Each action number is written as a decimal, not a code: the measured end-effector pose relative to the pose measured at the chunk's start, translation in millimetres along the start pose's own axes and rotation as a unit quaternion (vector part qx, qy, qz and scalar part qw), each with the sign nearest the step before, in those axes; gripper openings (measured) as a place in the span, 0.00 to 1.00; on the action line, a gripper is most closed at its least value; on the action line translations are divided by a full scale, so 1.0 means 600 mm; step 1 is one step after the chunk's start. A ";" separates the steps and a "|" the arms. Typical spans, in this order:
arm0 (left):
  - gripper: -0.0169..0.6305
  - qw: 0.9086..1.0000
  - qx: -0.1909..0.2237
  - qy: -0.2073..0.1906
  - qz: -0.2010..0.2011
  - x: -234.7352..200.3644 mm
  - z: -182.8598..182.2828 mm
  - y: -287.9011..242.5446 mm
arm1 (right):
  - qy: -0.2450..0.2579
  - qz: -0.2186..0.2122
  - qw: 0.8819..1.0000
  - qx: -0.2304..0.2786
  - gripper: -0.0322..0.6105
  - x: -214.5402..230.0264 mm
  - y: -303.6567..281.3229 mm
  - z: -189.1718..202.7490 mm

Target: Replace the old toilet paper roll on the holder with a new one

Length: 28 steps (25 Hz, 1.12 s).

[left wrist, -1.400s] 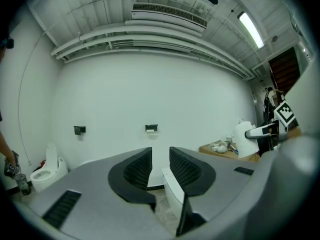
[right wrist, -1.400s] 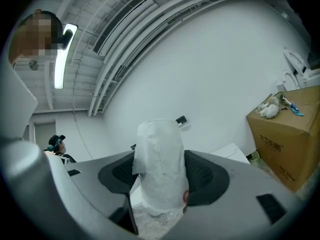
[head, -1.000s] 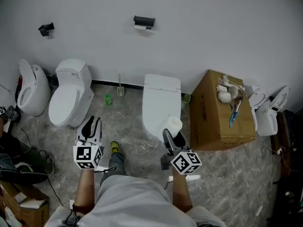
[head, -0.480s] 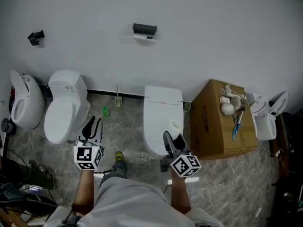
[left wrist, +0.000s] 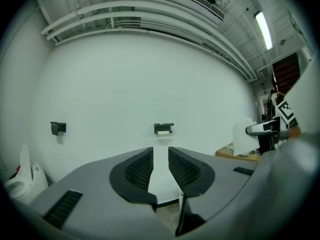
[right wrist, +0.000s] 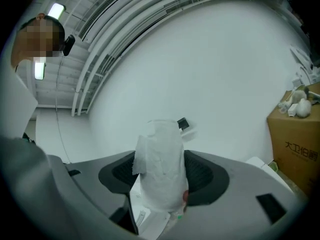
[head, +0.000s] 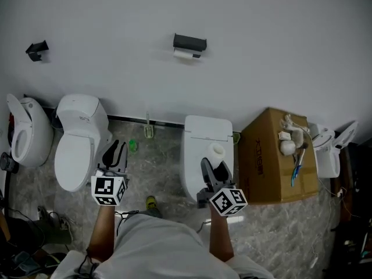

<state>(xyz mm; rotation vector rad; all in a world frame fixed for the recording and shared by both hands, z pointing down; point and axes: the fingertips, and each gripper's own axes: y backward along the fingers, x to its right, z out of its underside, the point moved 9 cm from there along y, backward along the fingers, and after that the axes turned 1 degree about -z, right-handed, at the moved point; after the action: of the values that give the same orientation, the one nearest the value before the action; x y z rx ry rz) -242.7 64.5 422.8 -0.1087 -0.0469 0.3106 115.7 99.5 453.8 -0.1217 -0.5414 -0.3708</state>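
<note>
Your new white roll [right wrist: 160, 164] stands upright with a loose sheet hanging, clamped in your right gripper [head: 213, 166]. The slim old roll [head: 185, 54] sits under the black wall holder [head: 189, 41].

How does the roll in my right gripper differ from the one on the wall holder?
The new roll is fat and stands upright, clamped in the right gripper; the old roll looks thin and lies level under the wall holder. Both are white.
</note>
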 end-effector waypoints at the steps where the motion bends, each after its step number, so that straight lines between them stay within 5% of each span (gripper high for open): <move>1: 0.20 1.000 -0.002 0.002 0.002 -0.012 0.002 -0.017 | -0.002 0.001 1.000 0.002 0.48 0.001 -0.018 0.000; 13: 0.20 0.999 -0.007 0.002 0.051 -0.066 -0.007 -0.190 | -0.013 0.049 0.999 0.011 0.48 0.047 -0.135 -0.007; 28: 0.20 0.997 -0.020 -0.010 0.068 -0.077 -0.021 -0.456 | -0.036 0.046 0.998 0.017 0.48 0.193 -0.354 -0.078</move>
<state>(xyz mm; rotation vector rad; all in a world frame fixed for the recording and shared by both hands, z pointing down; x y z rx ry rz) -203.2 -209.7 440.1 -0.1493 -0.0658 0.4475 150.1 -143.3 478.1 -0.1281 -0.6102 -0.2676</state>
